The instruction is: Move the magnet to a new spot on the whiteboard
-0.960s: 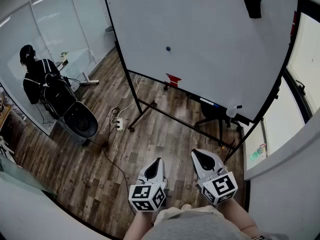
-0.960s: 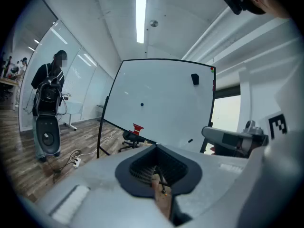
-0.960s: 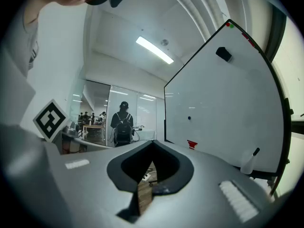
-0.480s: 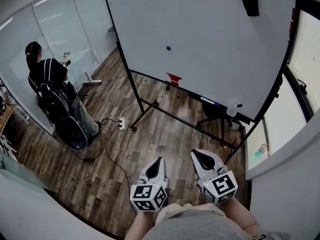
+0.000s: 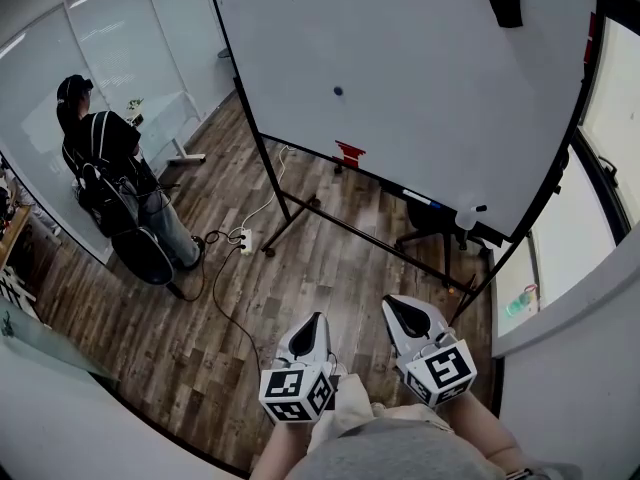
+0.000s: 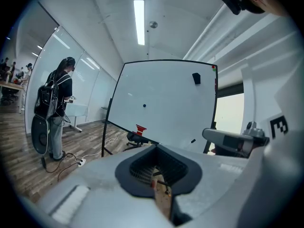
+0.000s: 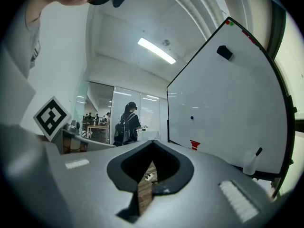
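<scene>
The whiteboard (image 5: 420,78) stands on a wheeled frame ahead of me. A small dark round magnet (image 5: 338,91) sticks near its middle and also shows as the magnet (image 6: 144,105) and the magnet (image 7: 192,118) in the gripper views. My left gripper (image 5: 312,328) and right gripper (image 5: 402,312) hang low near my body, well short of the board. Both point toward it, shut, with nothing between the jaws. The left gripper (image 6: 158,152) and right gripper (image 7: 152,147) show only a thin slit between closed jaws.
A black eraser (image 5: 502,0) sits high on the board and a red clip (image 5: 348,153) at its lower edge. A marker (image 5: 418,200) and spray bottle (image 5: 466,218) rest on the tray. A person with a backpack (image 5: 110,158) stands at left. Cables and a power strip (image 5: 243,238) lie on the wood floor.
The person at left has risen from a bent posture beside the glass wall to standing. Both grippers have barely moved and stay shut.
</scene>
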`<state>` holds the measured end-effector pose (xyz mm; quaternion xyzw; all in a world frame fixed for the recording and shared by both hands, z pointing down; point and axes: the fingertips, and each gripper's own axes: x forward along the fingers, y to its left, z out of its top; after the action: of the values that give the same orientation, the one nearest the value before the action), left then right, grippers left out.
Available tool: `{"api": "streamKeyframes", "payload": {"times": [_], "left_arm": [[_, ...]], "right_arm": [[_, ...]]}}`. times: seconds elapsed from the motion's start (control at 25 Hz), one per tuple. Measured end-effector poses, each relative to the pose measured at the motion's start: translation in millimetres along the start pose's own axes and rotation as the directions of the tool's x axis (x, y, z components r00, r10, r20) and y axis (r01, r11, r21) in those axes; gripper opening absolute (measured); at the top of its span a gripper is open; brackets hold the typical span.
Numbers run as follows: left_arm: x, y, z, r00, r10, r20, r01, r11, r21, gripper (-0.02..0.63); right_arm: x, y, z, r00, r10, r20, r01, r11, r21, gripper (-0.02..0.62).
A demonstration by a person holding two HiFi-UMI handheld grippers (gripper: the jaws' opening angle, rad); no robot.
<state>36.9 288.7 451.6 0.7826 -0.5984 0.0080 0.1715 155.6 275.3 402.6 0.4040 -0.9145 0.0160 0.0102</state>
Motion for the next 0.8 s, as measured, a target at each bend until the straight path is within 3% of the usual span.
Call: {"api": "streamKeyframes", "payload": {"times": [0.8], "left_arm": [[90, 32, 25, 1.0, -0.023, 0.009, 0.023, 1.0, 0.003, 0.004]], "right_arm": [[72, -56, -4, 1.0, -0.026, -0.01, 0.026, 1.0, -0.014, 0.0]]}}
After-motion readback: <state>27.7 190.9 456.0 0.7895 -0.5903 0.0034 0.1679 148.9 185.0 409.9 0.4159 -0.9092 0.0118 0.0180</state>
